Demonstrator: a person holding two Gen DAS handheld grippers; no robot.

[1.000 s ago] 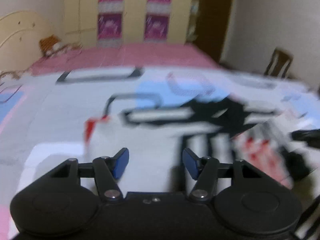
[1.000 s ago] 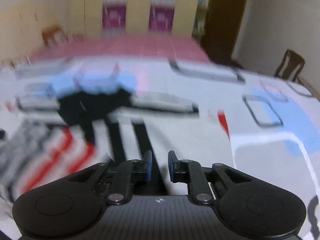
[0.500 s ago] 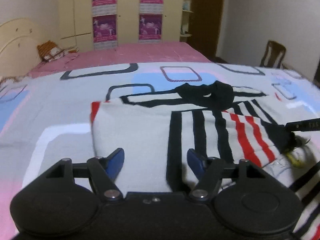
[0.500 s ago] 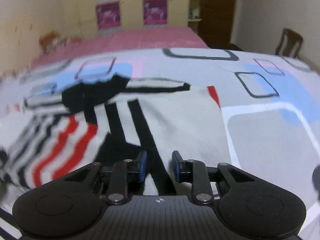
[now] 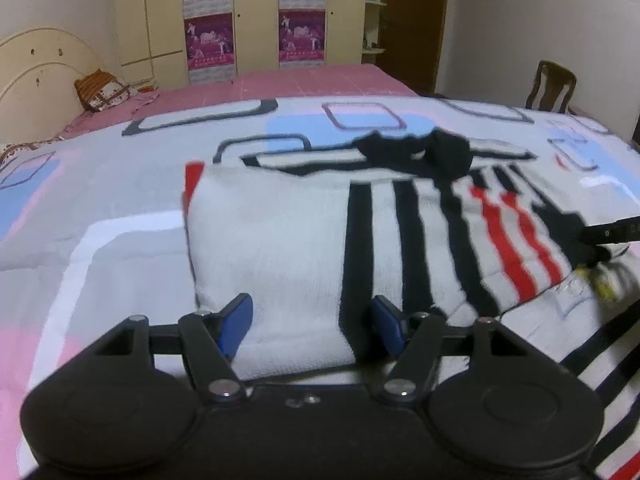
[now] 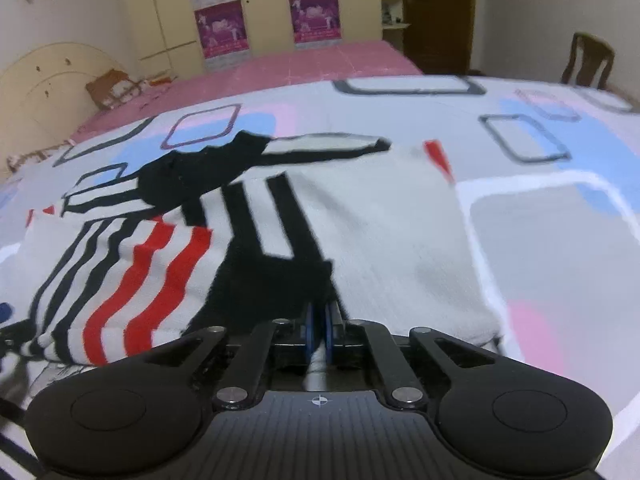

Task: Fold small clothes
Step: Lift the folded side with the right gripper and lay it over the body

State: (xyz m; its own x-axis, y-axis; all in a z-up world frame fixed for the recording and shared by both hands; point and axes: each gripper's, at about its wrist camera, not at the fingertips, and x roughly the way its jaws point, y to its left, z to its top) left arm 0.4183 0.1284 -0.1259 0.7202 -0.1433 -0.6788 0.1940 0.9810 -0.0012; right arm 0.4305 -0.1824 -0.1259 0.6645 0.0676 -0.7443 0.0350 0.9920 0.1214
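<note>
A small white sweater point(image 5: 280, 248) with black and red stripes and a black collar lies flat on the bed. My left gripper point(image 5: 310, 322) is open, its blue fingertips straddling the sweater's near hem. In the right wrist view the sweater point(image 6: 392, 232) shows with the folded striped sleeve point(image 6: 132, 276) at left. My right gripper point(image 6: 319, 330) is shut on the sweater's near edge, a thin bit of cloth pinched between the blue pads.
The bed has a grey quilt point(image 5: 100, 200) with blue, pink and white rectangles and a pink sheet point(image 5: 280, 84) beyond. A headboard point(image 5: 36, 68) is at left, a wardrobe behind, a wooden chair point(image 5: 552, 84) at right.
Both grippers moved down and forward to the sweater's near edge. The right gripper's jaws closed on the cloth. The left gripper stayed open.
</note>
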